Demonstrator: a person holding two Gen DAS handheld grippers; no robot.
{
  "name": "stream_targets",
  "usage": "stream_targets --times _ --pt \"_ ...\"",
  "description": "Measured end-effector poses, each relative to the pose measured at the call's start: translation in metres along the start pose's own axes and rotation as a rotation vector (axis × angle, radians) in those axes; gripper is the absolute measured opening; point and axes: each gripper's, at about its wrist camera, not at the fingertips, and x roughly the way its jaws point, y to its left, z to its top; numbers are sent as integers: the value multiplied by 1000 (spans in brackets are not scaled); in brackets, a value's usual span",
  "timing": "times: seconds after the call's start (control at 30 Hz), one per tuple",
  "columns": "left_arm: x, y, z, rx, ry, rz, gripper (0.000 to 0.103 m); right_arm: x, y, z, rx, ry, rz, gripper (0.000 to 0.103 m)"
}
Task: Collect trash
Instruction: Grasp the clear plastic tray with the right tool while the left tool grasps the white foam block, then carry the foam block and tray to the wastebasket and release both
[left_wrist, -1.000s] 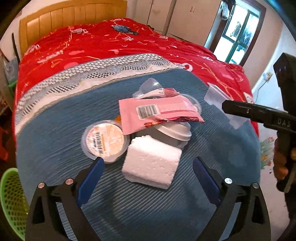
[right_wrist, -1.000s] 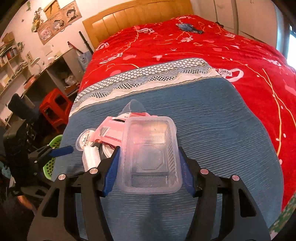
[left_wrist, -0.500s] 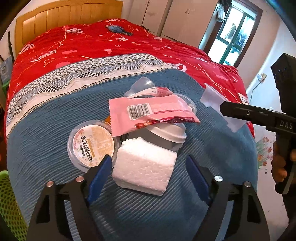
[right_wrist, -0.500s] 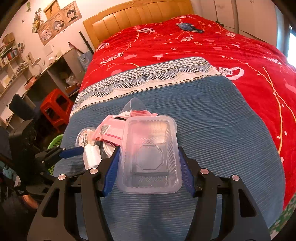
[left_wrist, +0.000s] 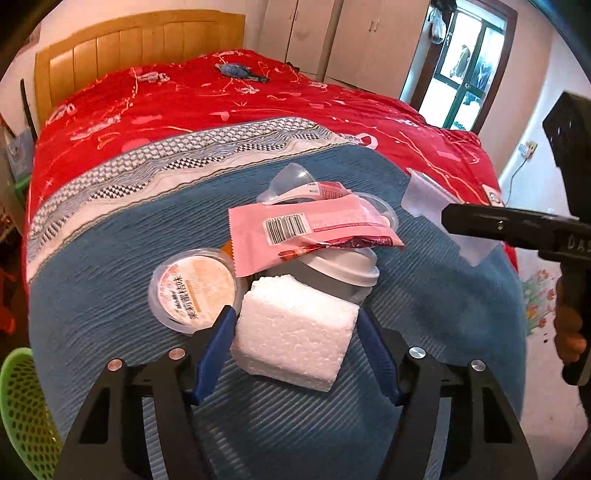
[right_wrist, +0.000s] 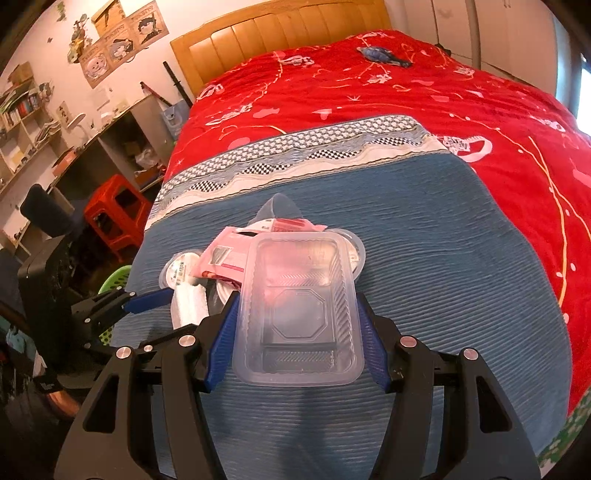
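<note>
We are in the pick-up step of the collection. Our left gripper has its blue pads on either side of the white foam block, apparently touching both flanks, so we judge it closed on the block, which rests on the blue blanket. Our right gripper grips the clear plastic tray, held above the blanket beside the pile.

The remaining trash lies just beyond the foam: a round sealed cup touching its left corner, a pink wrapper draped over a white lid, and a clear cup behind.

The next move, we judge, calls for lifting the foam straight up, clear of the cup and lid, then carrying it leftward to the green basket, which sits past the bed's left edge.

Open blanket lies to the right; the bed edge is close on the left.
</note>
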Motion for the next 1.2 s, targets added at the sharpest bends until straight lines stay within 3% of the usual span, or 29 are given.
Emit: stream_targets --times 0.2,0.37,0.47,0.6,0.83,1.0,1.2 --pt "-21 7 -1 -44 -39 -11 64 -9 12 0 -21 -10 15 60" --pt "-63 27 -10 -123 -96 18 64 -12 39 2 -66 -17 46 60" --pt "-94 50 -20 -181 -136 70 64 -7 61 4 -94 -12 83 60" --pt "-136 91 -40 -235 -180 192 64 4 98 8 -143 1 130 60" --pt "-176 194 -93 -411 -146 407 65 41 177 12 -236 52 219 60" --pt "-183 237 -126 -492 -110 483 65 71 230 9 -292 104 270 60" --pt "-180 275 -156 -567 -68 515 65 100 279 -1 -351 159 301 60"
